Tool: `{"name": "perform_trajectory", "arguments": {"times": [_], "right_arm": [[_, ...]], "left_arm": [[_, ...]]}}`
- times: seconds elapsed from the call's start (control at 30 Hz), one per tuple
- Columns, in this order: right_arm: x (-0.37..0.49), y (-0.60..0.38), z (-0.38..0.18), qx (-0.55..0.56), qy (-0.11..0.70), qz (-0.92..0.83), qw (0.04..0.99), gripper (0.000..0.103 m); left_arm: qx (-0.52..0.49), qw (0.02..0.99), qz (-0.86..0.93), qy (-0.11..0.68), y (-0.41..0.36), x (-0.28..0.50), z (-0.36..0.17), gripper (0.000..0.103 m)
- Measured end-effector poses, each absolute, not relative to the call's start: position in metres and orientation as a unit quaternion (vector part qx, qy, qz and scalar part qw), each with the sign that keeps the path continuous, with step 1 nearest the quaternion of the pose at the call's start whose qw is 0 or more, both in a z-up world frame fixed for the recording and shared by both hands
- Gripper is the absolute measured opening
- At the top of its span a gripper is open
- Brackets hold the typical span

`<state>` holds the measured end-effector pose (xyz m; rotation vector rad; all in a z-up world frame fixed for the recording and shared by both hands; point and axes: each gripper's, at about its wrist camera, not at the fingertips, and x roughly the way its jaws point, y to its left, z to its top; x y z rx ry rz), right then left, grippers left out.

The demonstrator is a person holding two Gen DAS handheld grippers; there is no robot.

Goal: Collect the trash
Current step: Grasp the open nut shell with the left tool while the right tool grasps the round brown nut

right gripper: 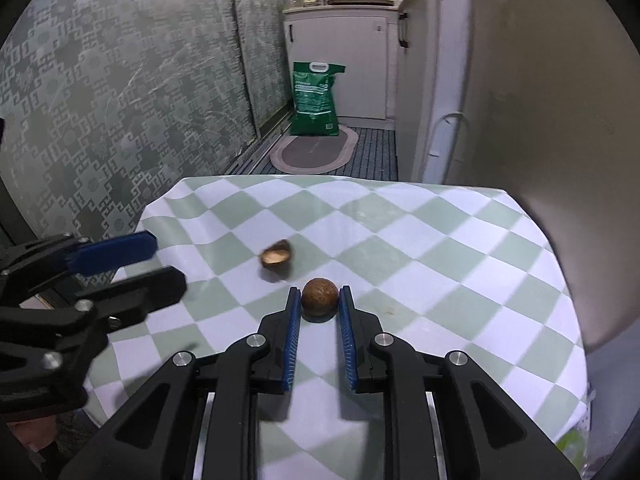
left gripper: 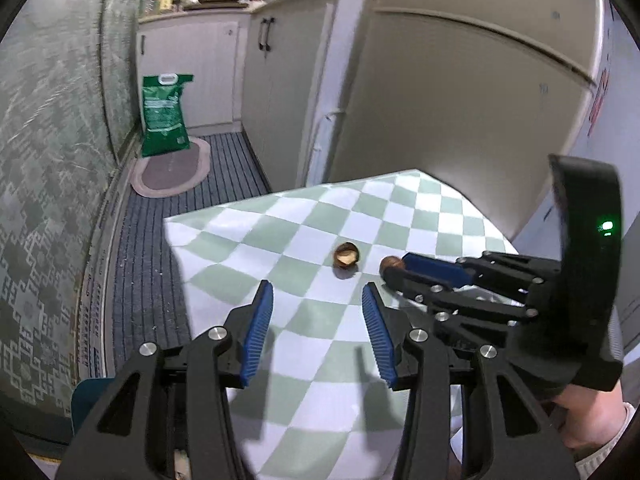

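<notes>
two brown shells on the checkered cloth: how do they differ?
The round shell looks whole and closed; the open shell half is a hollow cup showing a pale inside. The round shell sits between the right tool's blue pads; the open shell half lies free, ahead of the open left tool. Both are brown, on the checkered tablecloth.

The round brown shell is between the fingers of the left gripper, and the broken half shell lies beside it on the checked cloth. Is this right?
Not quite. The right wrist view shows the right gripper, not the left, closed on the round brown shell. The broken half shell does lie beside it on the checked cloth.
</notes>
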<state>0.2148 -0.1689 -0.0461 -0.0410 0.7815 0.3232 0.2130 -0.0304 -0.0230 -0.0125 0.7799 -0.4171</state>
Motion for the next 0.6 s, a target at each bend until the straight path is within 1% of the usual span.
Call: {"name": "perform_trajectory", "arguments": {"times": [0.43, 0.6], "right_arm": [[0.206, -0.219, -0.041, 0.022, 0.385, 0.139, 0.912, 0.019], [0.2, -0.23, -0.037, 0.035, 0.385, 0.138, 0.912, 0.019]], "left_arm": [[0.045, 0.882, -0.178, 0.433, -0.078, 0.243, -0.044, 0.048], [0.058, 0.884, -0.156, 0.436, -0.091, 0.25, -0.047, 0.048]]}}
